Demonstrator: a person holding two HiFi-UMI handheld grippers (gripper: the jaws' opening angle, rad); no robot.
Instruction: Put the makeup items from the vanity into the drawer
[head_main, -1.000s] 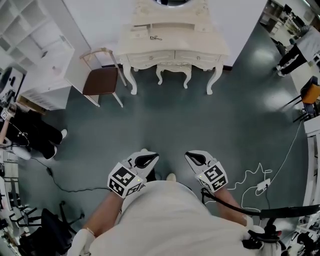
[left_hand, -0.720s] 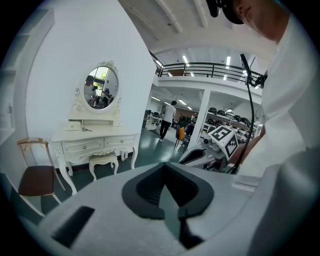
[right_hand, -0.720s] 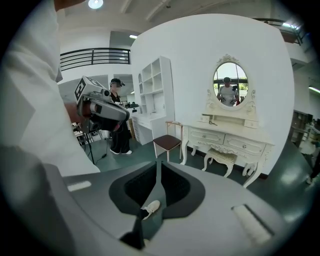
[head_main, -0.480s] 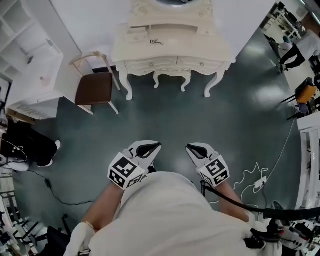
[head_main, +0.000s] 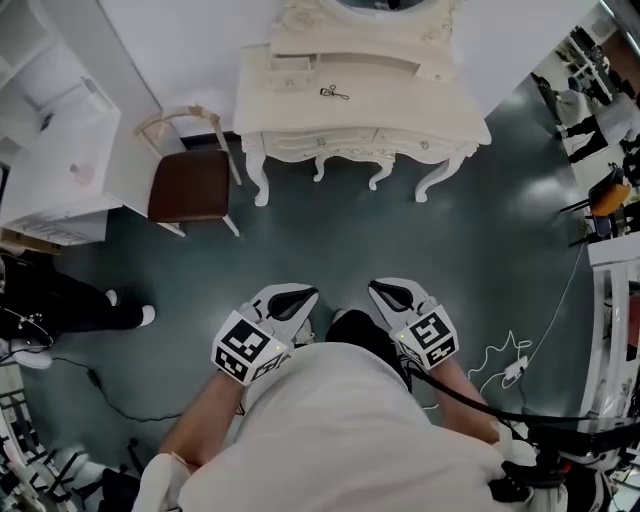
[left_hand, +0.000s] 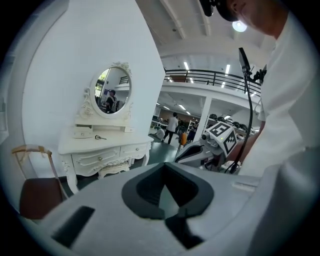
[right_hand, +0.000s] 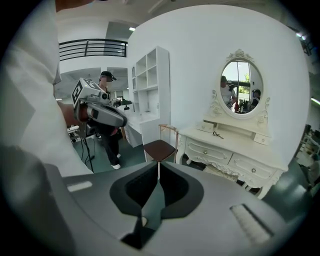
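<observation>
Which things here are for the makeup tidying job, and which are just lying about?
For the job: small dark metal makeup tool; cream carved vanity table beneath it; vanity's front drawers.
Lying about: wooden chair with brown seat; white shelf unit.

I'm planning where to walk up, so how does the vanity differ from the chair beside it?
The vanity is cream all over; the chair has a brown seat in a pale frame. The vanity stands on curved, carved legs, the chair on thin straight ones. The vanity carries a small dark item on top; the chair's seat is bare. Both stand on the dark floor by the white wall.
</observation>
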